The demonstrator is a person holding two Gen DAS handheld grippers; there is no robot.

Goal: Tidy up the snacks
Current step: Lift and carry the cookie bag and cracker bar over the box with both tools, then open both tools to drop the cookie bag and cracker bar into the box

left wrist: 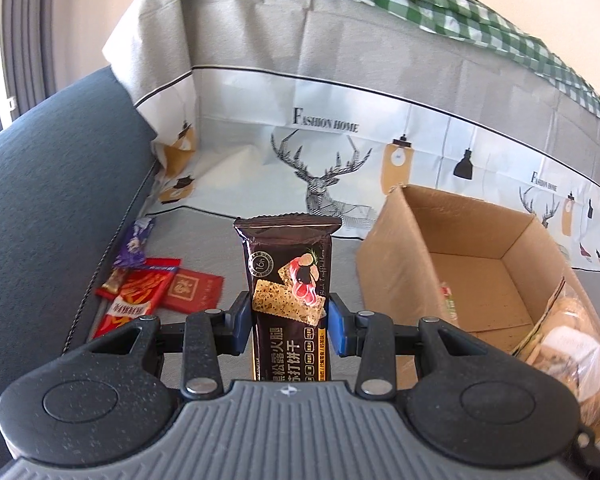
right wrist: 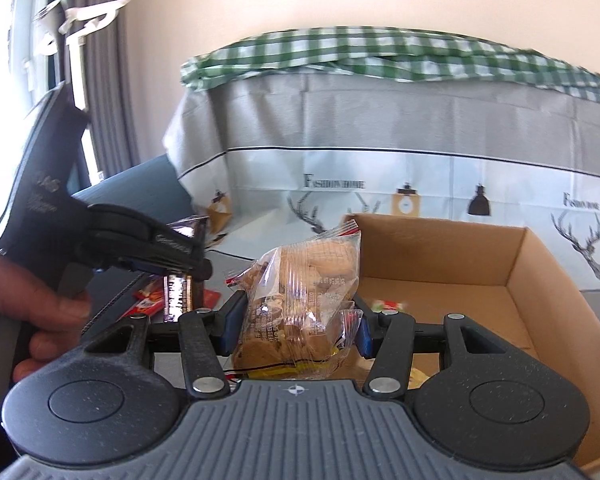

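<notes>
Between the blue pads of the left gripper [left wrist: 288,322] a dark brown cracker packet [left wrist: 288,288] stands upright, clamped at its sides, while the right gripper [right wrist: 296,326] is clamped on a clear bag of biscuits [right wrist: 304,300]. Just right of the cracker packet sits an open cardboard box [left wrist: 480,248] on the grey cloth, with a small wrapped snack [right wrist: 388,305] lying inside. Farther left, red packets [left wrist: 140,292] and a purple wrapper [left wrist: 136,242] lie beside a dark cushion [left wrist: 60,200].

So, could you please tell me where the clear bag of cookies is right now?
In the right wrist view, the clear cookie bag sits between the right gripper's fingers, just left of the cardboard box.
</notes>
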